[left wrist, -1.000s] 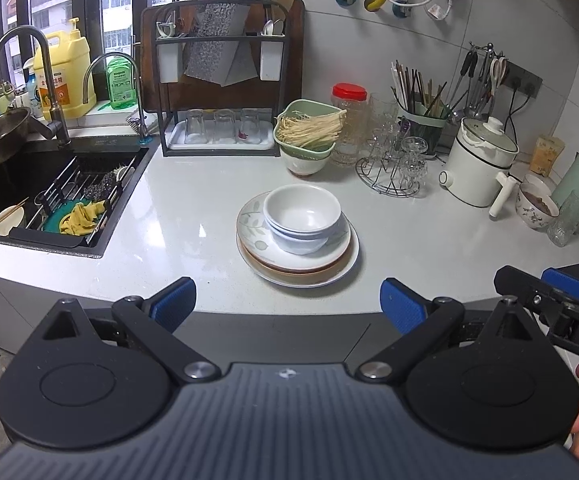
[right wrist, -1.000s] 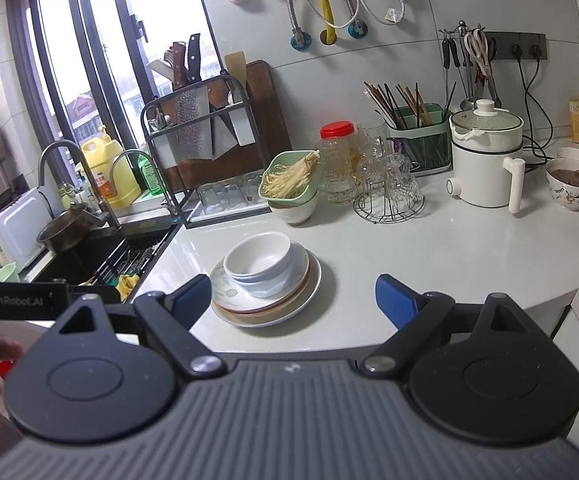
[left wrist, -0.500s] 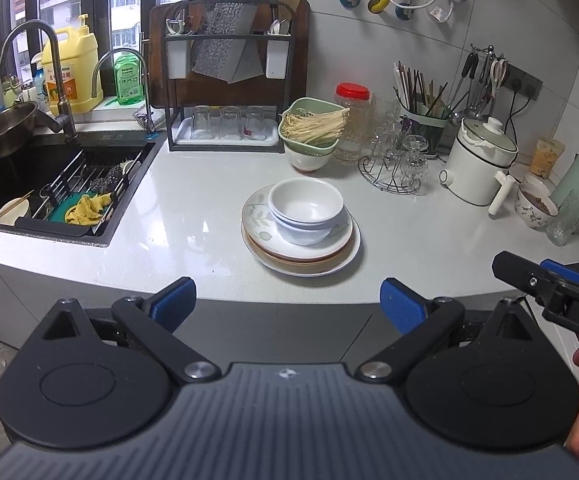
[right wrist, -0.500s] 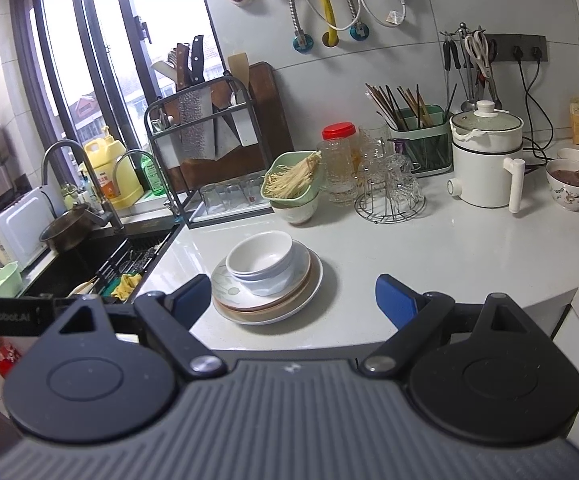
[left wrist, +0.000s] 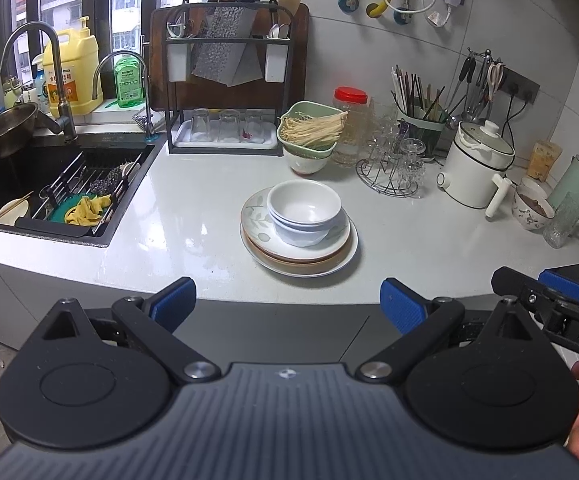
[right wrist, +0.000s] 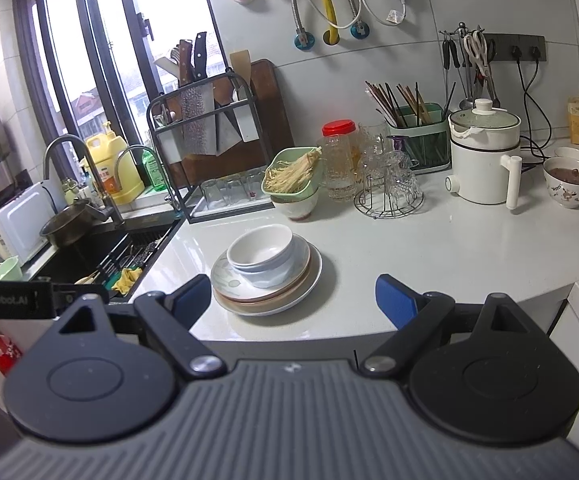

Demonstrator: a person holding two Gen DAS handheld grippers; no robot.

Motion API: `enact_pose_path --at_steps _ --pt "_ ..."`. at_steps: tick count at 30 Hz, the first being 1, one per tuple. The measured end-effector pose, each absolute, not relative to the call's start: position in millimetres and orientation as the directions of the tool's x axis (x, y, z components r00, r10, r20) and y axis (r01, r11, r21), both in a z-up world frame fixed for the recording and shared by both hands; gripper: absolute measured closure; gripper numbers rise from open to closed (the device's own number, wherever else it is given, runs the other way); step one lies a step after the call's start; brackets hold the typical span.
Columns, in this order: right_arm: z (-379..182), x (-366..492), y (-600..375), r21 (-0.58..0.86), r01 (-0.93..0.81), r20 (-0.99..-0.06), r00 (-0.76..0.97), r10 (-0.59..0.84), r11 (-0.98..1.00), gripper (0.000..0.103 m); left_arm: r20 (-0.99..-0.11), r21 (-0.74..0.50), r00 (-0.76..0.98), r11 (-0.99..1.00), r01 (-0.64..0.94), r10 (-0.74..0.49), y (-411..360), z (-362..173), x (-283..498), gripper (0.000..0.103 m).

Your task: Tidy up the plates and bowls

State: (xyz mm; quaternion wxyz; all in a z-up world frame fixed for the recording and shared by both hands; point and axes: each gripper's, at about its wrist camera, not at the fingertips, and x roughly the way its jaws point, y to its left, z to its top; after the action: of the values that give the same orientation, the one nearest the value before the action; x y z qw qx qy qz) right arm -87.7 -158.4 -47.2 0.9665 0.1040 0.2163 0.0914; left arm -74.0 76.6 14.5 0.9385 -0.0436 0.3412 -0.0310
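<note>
From the left wrist view, the left gripper hangs short of the counter edge with its jaws wide apart and nothing between them. The stack of plates sits near the middle of the counter, with nested white bowls on top, the upper one holding nothing. Far behind it a green basket of pale noodles rests on a white bowl. At left, the sink holds a rack with a yellow cloth and a scrubber. At far right a patterned bowl holds something brown.

From the right wrist view, the right gripper also floats off the counter's near edge, jaws apart and unloaded. The plates and bowls lie just beyond its left finger. A green holder far back carries chopsticks, beside a white lidded pot.
</note>
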Motion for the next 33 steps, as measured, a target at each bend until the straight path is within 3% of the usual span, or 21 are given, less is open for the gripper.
enact_pose_path --at_steps 33 --pt "-50.5 -86.6 -164.3 0.250 -0.123 -0.420 0.880 0.221 0.961 0.013 -0.654 -0.104 0.751 0.994 0.029 -0.090 75.1 12.7 -71.1 0.003"
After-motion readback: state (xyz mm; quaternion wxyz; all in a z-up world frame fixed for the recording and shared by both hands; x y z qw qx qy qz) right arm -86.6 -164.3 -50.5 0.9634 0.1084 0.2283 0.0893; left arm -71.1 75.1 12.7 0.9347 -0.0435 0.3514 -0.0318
